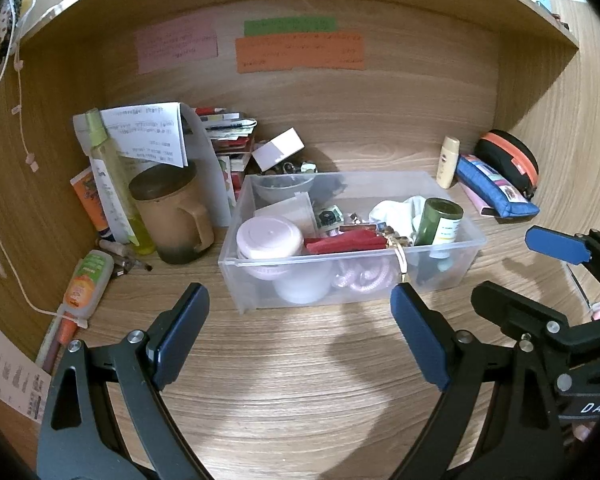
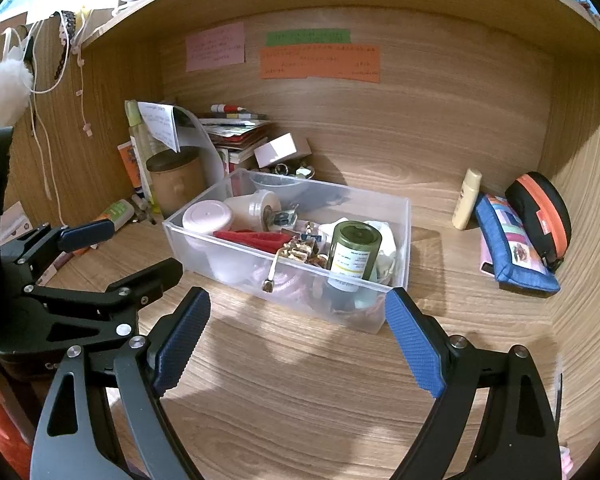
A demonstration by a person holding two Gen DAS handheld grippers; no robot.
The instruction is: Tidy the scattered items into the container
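Note:
A clear plastic container (image 1: 452,184) stands on the wooden desk, also in the right wrist view (image 2: 404,216). It holds a pink-lidded jar (image 1: 270,236), a red item (image 1: 344,242), a green bottle (image 1: 440,222), a white cloth and pink cord. My left gripper (image 1: 300,336) is open and empty, just in front of the container. My right gripper (image 2: 298,336) is open and empty, in front of the container's near right corner. Each gripper shows in the other's view: the right one (image 1: 540,276) and the left one (image 2: 128,250).
A brown mug (image 1: 172,216), a yellow-green bottle (image 1: 112,196), papers and stacked booklets stand left of the container. A small orange-labelled bottle (image 1: 86,284) lies at far left. A cream bottle (image 1: 448,162), a blue pouch (image 1: 496,188) and a black-orange case (image 1: 508,160) lie at right.

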